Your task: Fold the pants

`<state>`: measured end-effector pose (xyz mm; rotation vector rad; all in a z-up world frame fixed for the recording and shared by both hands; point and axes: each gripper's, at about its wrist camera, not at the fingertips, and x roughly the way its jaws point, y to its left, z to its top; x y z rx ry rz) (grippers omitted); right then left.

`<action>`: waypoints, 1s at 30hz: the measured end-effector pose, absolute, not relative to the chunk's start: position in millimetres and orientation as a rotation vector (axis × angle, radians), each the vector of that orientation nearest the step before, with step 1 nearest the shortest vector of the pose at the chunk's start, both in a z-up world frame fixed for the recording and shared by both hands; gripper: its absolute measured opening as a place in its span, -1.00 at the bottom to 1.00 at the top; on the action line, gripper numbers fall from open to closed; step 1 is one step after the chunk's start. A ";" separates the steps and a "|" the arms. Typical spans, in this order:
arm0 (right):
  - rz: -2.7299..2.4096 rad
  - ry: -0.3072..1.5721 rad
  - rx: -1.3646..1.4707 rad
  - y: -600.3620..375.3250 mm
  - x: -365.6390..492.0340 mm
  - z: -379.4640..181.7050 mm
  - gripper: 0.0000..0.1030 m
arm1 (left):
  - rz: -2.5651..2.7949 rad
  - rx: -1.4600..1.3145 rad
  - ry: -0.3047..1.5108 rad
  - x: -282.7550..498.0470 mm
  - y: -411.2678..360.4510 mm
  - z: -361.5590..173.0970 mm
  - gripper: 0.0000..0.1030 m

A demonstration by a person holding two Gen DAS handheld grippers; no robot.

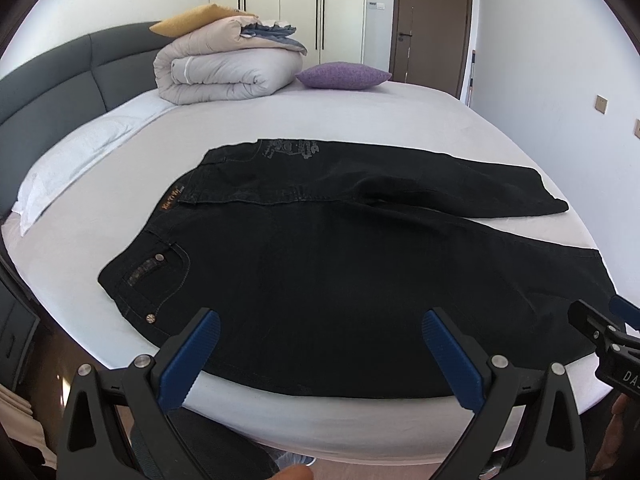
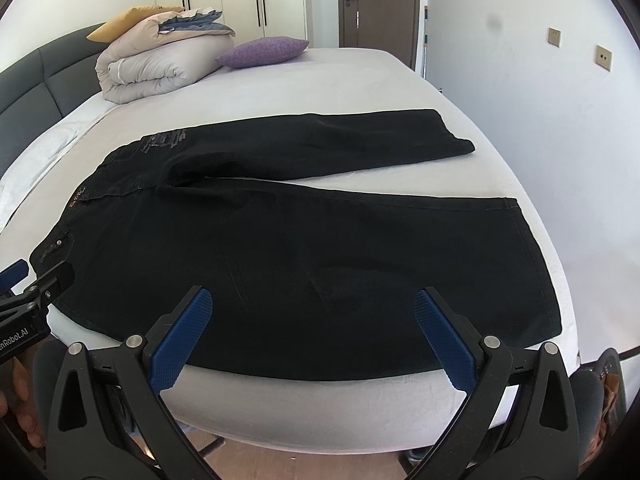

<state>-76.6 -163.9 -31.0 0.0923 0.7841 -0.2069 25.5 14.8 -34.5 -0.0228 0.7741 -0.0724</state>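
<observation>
Black pants [image 1: 340, 264] lie flat on the white bed [image 1: 360, 116], waistband to the left, the two legs spread apart toward the right. They also show in the right wrist view [image 2: 312, 248]. My left gripper [image 1: 320, 334] is open and empty, hovering over the near edge of the near leg by the hip. My right gripper [image 2: 314, 312] is open and empty over the near edge of the same leg, nearer the hem. The right gripper's tip shows at the right edge of the left wrist view [image 1: 600, 328].
A rolled duvet [image 1: 224, 72] with a yellow pillow [image 1: 192, 20] and a purple cushion [image 1: 344, 76] sit at the far end of the bed by the grey headboard [image 1: 60, 80]. A white pillow [image 1: 76, 156] lies at left. Wall on the right.
</observation>
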 end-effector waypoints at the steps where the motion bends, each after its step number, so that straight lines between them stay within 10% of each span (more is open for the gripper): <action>1: -0.198 0.791 0.099 -165.4 -73.5 -33.9 1.00 | -0.113 -0.060 0.782 30.1 20.0 -36.3 1.00; 17: 0.061 0.769 0.131 -221.2 5.2 -38.0 0.95 | -0.207 0.294 0.715 247.8 73.0 -6.3 1.00; 30: 0.281 0.883 0.224 -268.4 84.8 -79.9 0.48 | -0.409 0.609 1.109 448.6 86.5 -60.2 0.62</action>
